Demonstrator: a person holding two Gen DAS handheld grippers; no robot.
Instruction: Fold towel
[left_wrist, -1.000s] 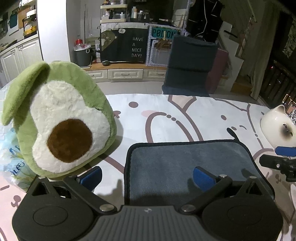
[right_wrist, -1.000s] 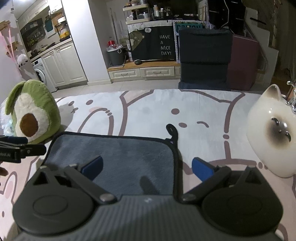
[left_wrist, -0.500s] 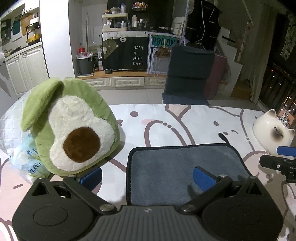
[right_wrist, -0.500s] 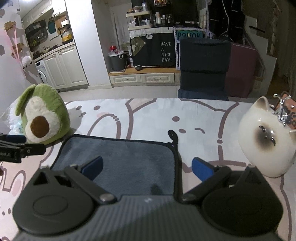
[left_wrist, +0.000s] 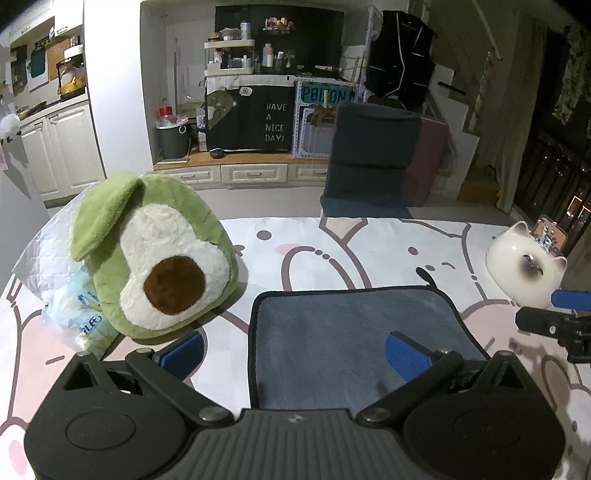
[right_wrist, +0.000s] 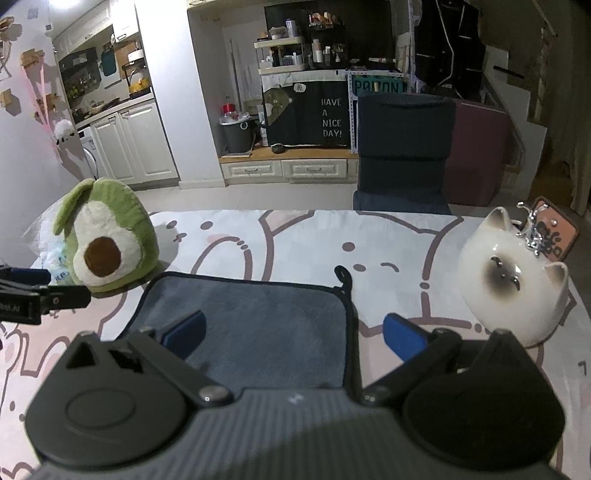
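Observation:
A grey-blue towel (left_wrist: 347, 328) with dark trim lies flat on the patterned table, also in the right wrist view (right_wrist: 258, 325); its hanging loop (right_wrist: 343, 275) sticks out at the far right corner. My left gripper (left_wrist: 293, 354) is open and empty, held above the towel's near left edge. My right gripper (right_wrist: 293, 332) is open and empty, above the towel's near right edge. Each gripper shows at the side of the other's view: the right one (left_wrist: 554, 321), the left one (right_wrist: 40, 295).
A green avocado plush (left_wrist: 155, 254) sits left of the towel, with a plastic packet (left_wrist: 79, 314) beside it. A white ceramic cat (right_wrist: 513, 280) stands to the right. The table cover (left_wrist: 332, 243) extends beyond the towel; a dark chair (left_wrist: 373, 158) stands behind.
Both grippers have drawn back and up from the towel, so more of the table and room shows. Both stay open. The towel has not moved.

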